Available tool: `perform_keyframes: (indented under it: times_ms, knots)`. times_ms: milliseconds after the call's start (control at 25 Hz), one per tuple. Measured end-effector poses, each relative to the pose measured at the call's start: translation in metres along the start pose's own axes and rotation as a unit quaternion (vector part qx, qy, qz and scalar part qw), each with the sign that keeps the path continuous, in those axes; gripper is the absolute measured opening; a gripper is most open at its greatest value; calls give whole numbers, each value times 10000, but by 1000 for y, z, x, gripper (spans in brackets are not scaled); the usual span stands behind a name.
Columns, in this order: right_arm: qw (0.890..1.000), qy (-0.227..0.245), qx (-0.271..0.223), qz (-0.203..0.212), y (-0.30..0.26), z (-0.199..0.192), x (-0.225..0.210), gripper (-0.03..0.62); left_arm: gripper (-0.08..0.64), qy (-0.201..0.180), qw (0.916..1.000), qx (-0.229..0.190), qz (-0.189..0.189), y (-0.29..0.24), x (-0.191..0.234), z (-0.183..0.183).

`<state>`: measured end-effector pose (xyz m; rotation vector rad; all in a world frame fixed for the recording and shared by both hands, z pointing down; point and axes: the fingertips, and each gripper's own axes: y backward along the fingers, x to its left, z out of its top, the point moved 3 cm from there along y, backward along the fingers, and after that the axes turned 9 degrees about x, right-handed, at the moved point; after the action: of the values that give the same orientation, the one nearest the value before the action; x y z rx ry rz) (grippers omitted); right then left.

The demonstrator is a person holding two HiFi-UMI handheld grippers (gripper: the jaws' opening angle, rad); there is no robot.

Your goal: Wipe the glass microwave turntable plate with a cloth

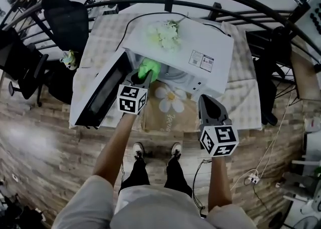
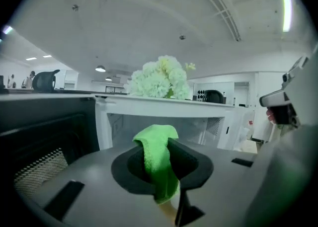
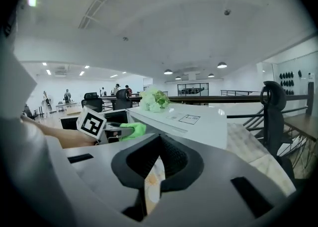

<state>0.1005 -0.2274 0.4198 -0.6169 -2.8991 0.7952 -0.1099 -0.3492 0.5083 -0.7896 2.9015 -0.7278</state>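
Two grippers, one load: the left gripper [image 1: 140, 76] has its fingers [image 2: 190, 164] pinched shut on a folded green cloth [image 2: 155, 144], held at the mouth of the open microwave [image 1: 200, 42] on the worktop [image 1: 246, 103]. The right gripper [image 1: 206, 98] hangs nearer and to the right, its fingers [image 3: 175, 159] together on nothing. The glass plate cannot be made out; probably it sits inside the cavity. The cloth looks soft and light; the plate is likely heavy, slick and breakable, best steadied by its rim
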Motion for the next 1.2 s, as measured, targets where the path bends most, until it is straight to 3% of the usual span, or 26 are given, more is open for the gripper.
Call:
perform_keyframes:
  times_ms: [160, 400, 640, 880, 1080, 1200]
  knots:
    - [9998, -144, 69, 135, -13, -14, -4, 11, 81, -81, 9996, 266, 20, -50, 16, -20]
    - [9993, 87, 296, -209, -28, -35, -21, 11, 81, -83, 9971, 755, -64, -104, 21, -46]
    - [9985, 176, 422, -307, -32, -46, -35, 12, 81, -575, 9915, 1110, -351, -127, -4, -49]
    - [9982, 67, 513, -318, -32, -56, -40, 12, 81, -1041, 9814, 1369, -855, -145, -48, -47]
    - [9975, 34, 615, -348, -28, -63, -41, 12, 81, -1169, 9712, 1435, -1502, -161, -101, -40]
    - [9972, 31, 641, -381, -27, -65, -43, 12, 81, -1002, 9709, 1275, -1761, -166, -116, -33]
